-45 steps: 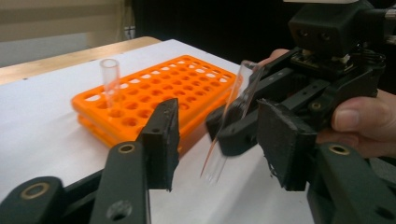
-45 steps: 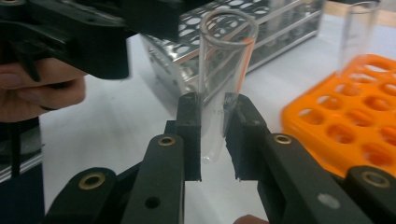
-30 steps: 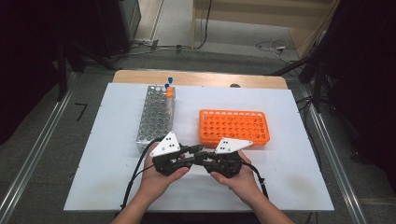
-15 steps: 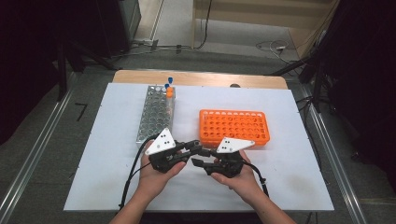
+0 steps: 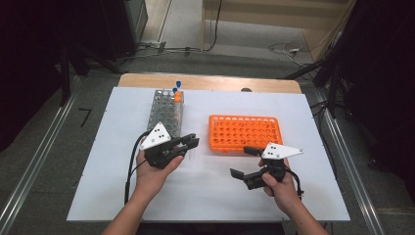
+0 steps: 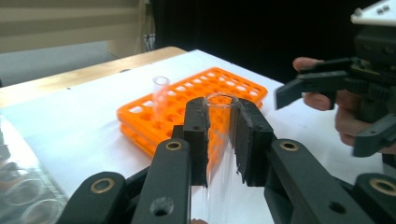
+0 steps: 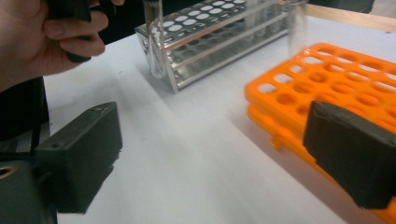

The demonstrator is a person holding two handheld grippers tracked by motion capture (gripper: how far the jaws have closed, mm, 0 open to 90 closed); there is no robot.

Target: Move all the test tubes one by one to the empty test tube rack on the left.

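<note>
Left tongs (image 6: 219,140) clamping clear tube (image 6: 218,154)

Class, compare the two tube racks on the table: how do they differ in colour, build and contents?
The orange rack is bright opaque plastic; the metal rack is silvery, with open sides. The orange rack lies crosswise and holds one clear uncapped tube; the metal rack runs away from the person and holds capped tubes at its far end. Both have grids of holes and sit on the white table.

Probably a lab: test-tube racks (image 5: 244,133) (orange, metal (image 5: 165,111)) on a white table (image 5: 205,191).
</note>
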